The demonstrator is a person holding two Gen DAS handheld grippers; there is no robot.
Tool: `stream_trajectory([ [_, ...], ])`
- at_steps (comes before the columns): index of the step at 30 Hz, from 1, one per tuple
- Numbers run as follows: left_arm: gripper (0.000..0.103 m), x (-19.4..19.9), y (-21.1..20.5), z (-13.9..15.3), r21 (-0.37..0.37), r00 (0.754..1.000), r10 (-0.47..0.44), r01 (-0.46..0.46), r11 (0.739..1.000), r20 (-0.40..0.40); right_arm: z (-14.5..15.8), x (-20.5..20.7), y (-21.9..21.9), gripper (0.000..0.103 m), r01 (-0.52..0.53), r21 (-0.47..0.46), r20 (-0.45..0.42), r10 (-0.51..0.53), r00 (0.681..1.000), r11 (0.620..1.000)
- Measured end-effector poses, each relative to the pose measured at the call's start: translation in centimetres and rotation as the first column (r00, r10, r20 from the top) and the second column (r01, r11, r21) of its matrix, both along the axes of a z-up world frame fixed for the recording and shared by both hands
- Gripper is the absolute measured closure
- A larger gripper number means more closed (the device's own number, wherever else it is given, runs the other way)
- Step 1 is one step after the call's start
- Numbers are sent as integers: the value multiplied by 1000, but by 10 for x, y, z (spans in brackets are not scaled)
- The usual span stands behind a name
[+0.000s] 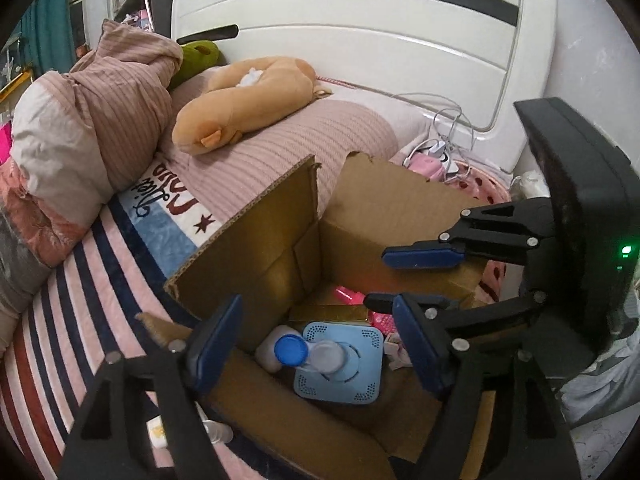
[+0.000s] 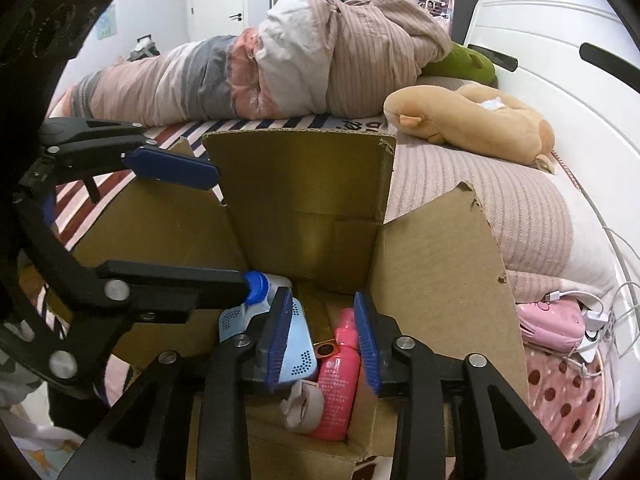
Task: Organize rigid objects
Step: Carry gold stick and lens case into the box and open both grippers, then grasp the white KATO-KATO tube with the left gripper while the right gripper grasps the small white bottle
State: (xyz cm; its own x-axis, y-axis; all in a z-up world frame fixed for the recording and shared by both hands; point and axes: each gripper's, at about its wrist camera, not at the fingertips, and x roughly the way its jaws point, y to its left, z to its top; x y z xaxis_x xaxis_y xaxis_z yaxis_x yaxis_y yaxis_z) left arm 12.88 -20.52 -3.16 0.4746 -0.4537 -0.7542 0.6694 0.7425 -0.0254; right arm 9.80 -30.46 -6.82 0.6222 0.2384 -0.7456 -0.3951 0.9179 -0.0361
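Note:
An open cardboard box stands on the bed. Inside lie a light blue square device, a clear bottle with a blue cap, a gold box and a pink bottle. My left gripper is open and empty, hovering over the box's near edge. My right gripper is open and empty above the pink bottle; it also shows in the left wrist view, over the box's right side. The left gripper shows in the right wrist view.
A tan plush toy, a bundled pink duvet and a green plush lie behind the box. A white headboard stands at the back. A pink case with white cables sits right of the box.

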Motion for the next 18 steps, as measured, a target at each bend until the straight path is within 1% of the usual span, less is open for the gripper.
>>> stream_trajectory([
  [4,29,-8,20,13,-52,999,29,-28,998,14,4,-4,3,73,6,-1,-1,-6,1000,1000],
  [7,29,-15,48,25,-95,996,85,-82,992,29,12,-9,7,73,14,-3,10,-14,1000,1000],
  [10,28,-26,83,33,-125,987,153,-145,981,53,25,-18,14,73,22,2,43,-23,999,1000],
  [15,28,-45,155,36,-175,958,277,-261,949,75,55,-42,47,73,-35,73,136,25,990,997],
  [18,28,-54,195,30,-186,938,337,-319,929,76,67,-52,81,73,-111,104,172,92,981,988],
])
